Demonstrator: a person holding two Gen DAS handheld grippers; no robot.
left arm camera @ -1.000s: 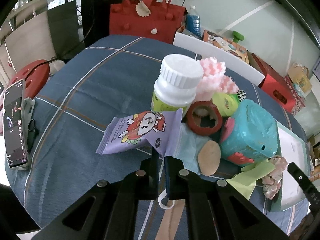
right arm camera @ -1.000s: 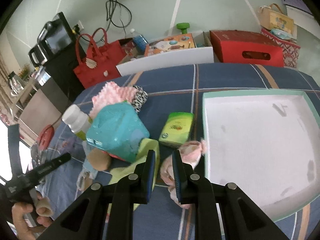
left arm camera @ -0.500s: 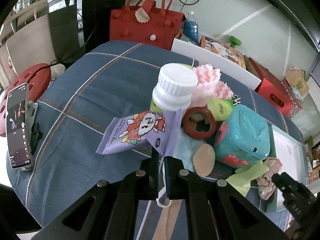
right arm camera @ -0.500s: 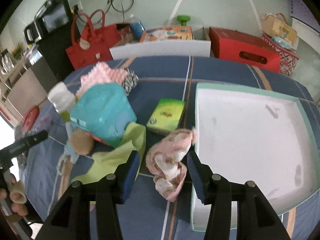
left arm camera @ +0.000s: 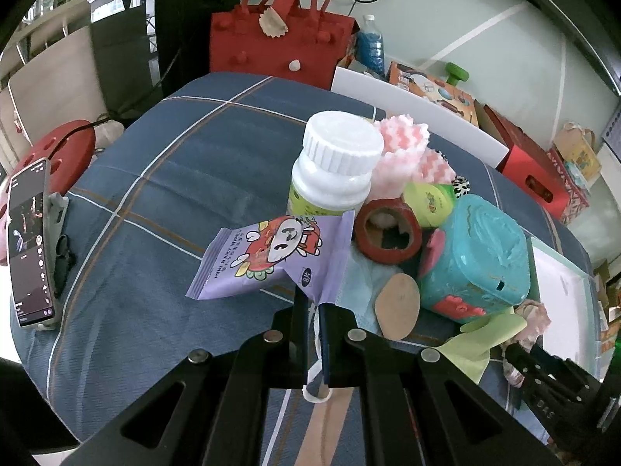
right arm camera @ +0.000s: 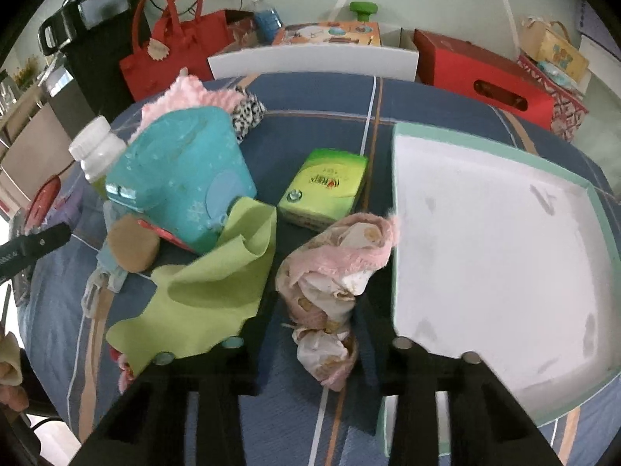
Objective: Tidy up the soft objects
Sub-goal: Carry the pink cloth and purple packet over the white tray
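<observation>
A crumpled pink cloth [right arm camera: 337, 256] lies on the blue checked tablecloth beside the white tray [right arm camera: 465, 143]. My right gripper [right arm camera: 318, 303] points down over it. Its jaws are closing, with the cloth between them and both pads against its sides. A lime green cloth [right arm camera: 209, 283] drapes over the left finger. The left wrist view shows the same gripper [left arm camera: 520, 353] at the pink cloth [left arm camera: 535, 314]. My left gripper [left arm camera: 310, 310] is shut just short of a purple snack packet [left arm camera: 268, 260]. A white loop shows between its fingers.
A teal wipes pack [right arm camera: 182, 171], green tissue pack [right arm camera: 326, 186], white bottle [right arm camera: 97, 151], pink knitted cloth [right arm camera: 182, 93], tan puff [right arm camera: 132, 244] and red tape roll [left arm camera: 388, 233] crowd the table's middle. A phone [left arm camera: 29, 240] stands at the left edge. A red bag [left arm camera: 271, 46] and boxes lie beyond.
My right gripper came down over the pink cloth, spread its jaws wide around it, then narrowed them onto it. The left gripper stayed still and shut.
</observation>
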